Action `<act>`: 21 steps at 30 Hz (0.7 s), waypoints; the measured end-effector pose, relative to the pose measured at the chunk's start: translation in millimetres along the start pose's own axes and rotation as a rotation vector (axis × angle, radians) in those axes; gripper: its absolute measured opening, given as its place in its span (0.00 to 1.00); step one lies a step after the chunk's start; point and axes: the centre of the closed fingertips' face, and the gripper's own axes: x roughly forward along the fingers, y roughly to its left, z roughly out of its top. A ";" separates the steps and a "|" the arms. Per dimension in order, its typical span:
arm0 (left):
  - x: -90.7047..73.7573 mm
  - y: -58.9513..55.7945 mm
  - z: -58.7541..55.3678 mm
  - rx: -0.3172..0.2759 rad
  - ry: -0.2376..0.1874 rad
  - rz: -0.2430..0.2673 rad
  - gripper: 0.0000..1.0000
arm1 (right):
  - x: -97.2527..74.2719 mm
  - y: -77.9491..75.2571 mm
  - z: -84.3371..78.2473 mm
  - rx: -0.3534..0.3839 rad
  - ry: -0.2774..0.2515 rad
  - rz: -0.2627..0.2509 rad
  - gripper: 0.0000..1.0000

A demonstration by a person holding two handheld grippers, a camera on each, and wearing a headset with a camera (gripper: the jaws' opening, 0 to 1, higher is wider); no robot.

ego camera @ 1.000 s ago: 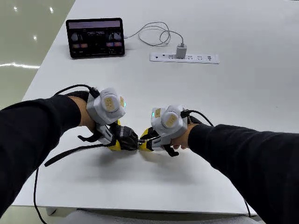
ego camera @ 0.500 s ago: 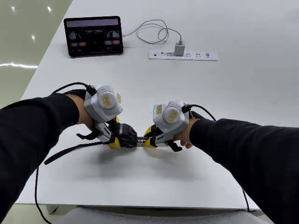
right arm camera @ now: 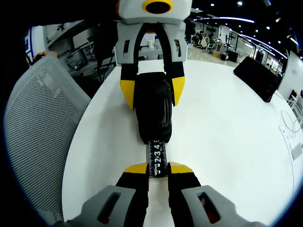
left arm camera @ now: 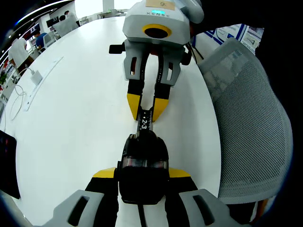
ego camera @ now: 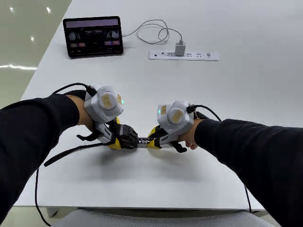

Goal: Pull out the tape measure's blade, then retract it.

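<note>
Black sleeves [ego camera: 33, 127] reached in over the near edge of the white tabletop [ego camera: 142, 184]. Just beyond them the left gripper [ego camera: 118, 140] was clamped across the black, rounded plastic case of the tape measure [left arm camera: 142, 163]. Its yellow-tipped jaws pressed on either flank, and the case rested on the table. Facing it, the right gripper [right arm camera: 157, 169] had its jaws pinched together on the tip of the narrow black blade with white numerals [right arm camera: 156, 156].

A second earlier the two grippers had sat almost nose to nose. By this moment a small gap had opened between them, and a short, straight run of blade bridged it, low over the table. I judged that the pull-out had only just started: most of the blade was presumably still wound in the case, and the retract step was not yet begun. Drawing further would call for the right hand to move away along the blade's line while the left held the case steady.

Further back lay a long white power strip [ego camera: 199, 56] with a white charger [ego camera: 181, 49] and a looped cable [ego camera: 158, 32]. A dark tablet [ego camera: 93, 36] with a lit screen stood farthest.
</note>
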 end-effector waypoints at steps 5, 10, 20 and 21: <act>0.2 0.0 0.3 0.002 -0.004 0.004 0.34 | -1.5 0.5 -1.7 -0.001 0.003 -0.001 0.10; 0.4 0.3 0.0 0.002 -0.004 0.007 0.34 | -3.5 0.0 -4.2 0.000 0.008 0.000 0.10; 0.3 0.4 0.2 -0.002 -0.006 0.011 0.34 | -8.7 -0.9 -9.7 0.008 0.007 -0.005 0.10; 0.2 0.4 0.2 -0.002 -0.006 0.012 0.34 | -9.0 -0.9 -10.0 0.010 0.006 -0.006 0.10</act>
